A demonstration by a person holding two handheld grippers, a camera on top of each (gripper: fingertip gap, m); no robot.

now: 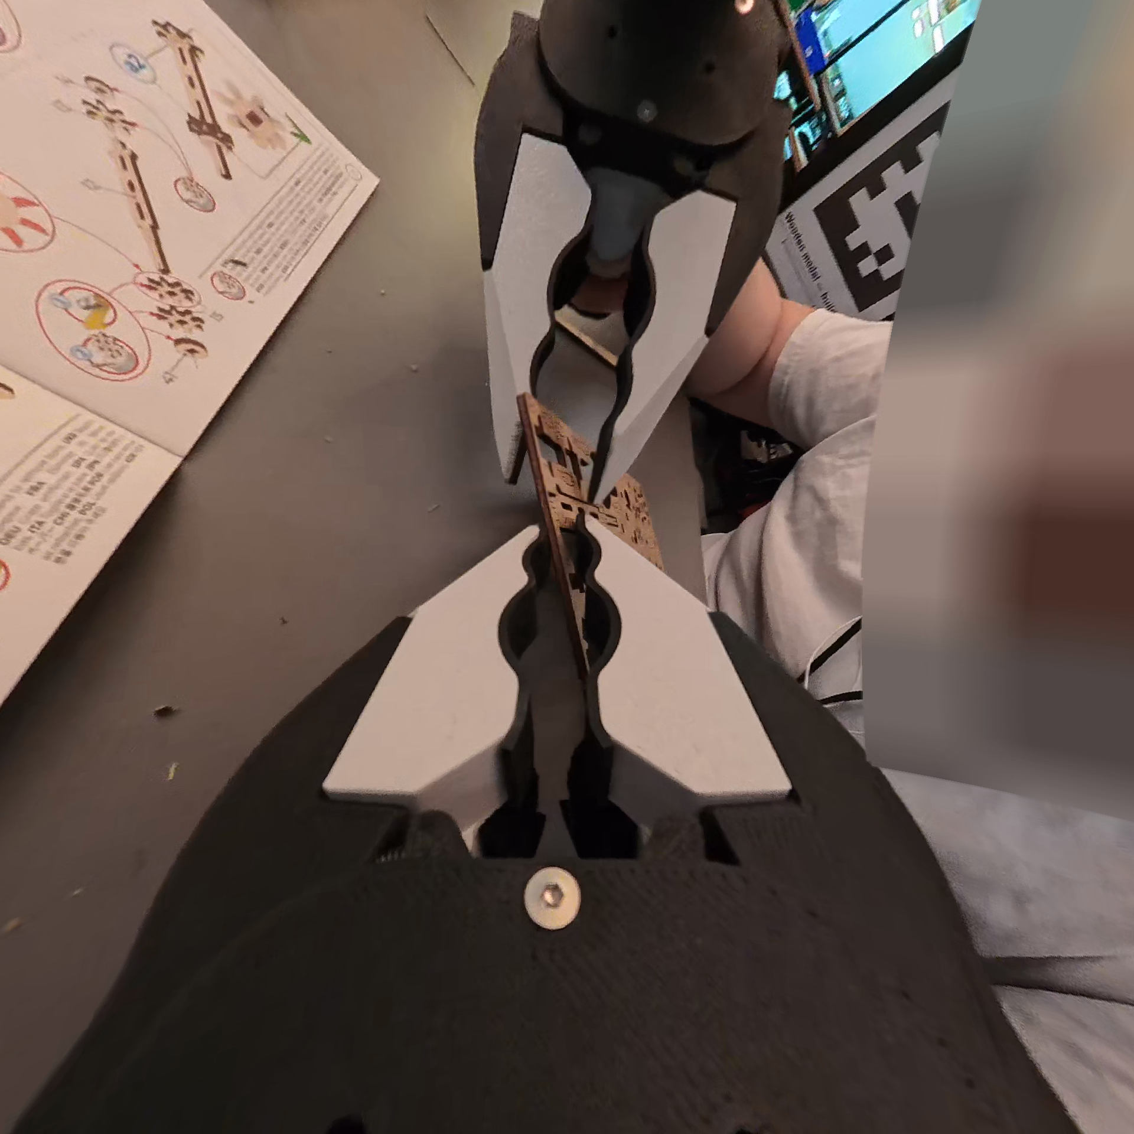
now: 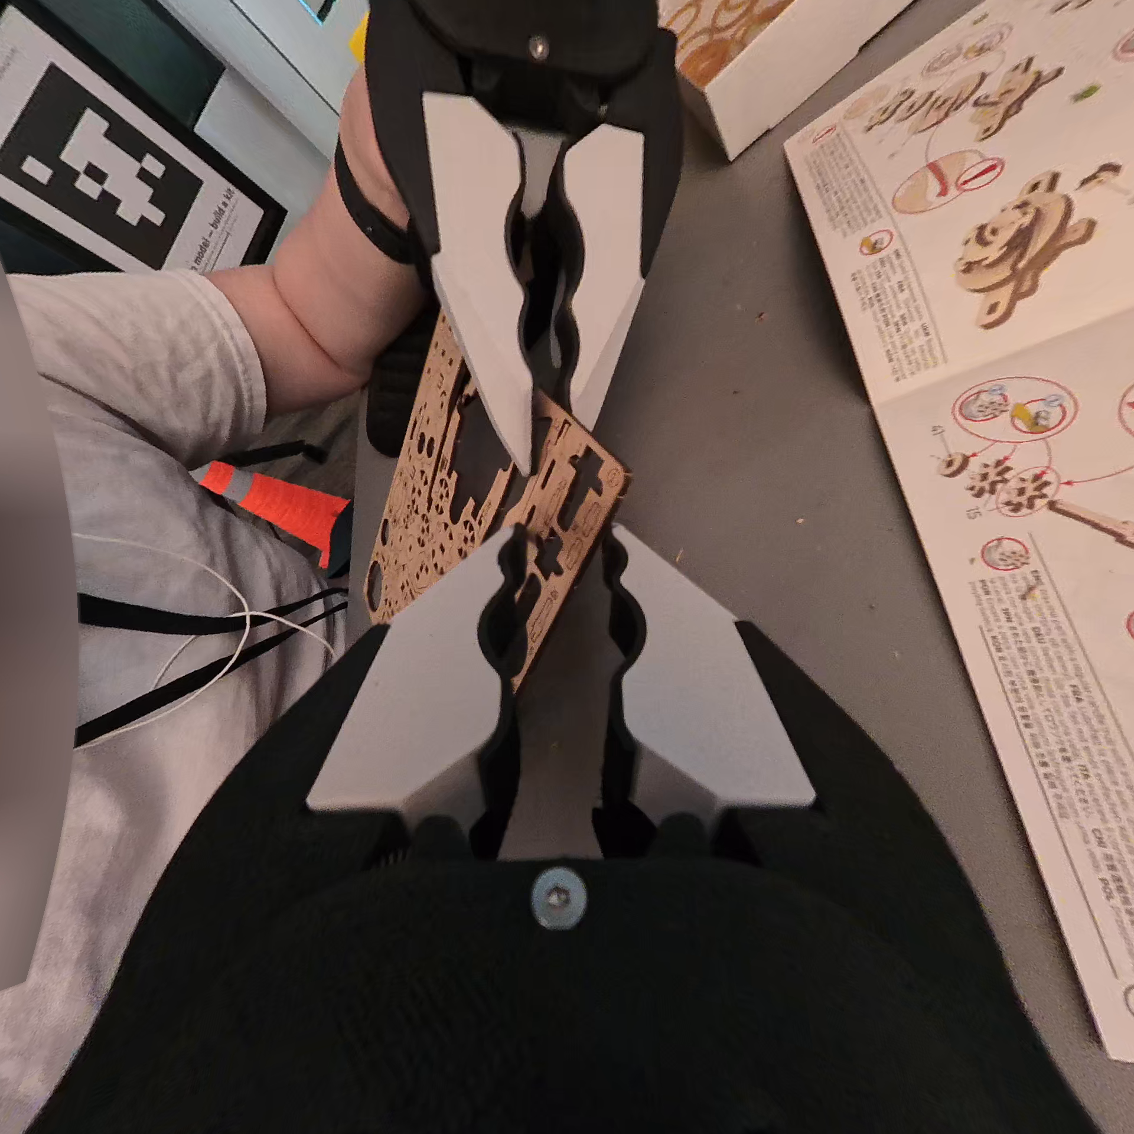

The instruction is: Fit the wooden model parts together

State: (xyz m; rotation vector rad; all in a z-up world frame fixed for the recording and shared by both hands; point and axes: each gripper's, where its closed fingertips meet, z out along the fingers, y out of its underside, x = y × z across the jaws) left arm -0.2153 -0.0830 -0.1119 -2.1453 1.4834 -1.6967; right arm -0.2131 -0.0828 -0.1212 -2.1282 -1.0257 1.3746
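While the wooden parts sheet (image 1: pixel 567 540) is held edge-on above the grey table (image 1: pixel 343 491), it is clamped by the left gripper (image 1: pixel 561 540). The right gripper (image 2: pixel 555 540) is parted, straddling the sheet's near corner. An instruction booklet (image 2: pixel 982 429) is seen at right.

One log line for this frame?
left gripper shut on wooden sheet | right gripper open, straddling sheet's edge | instruction booklet open alongside
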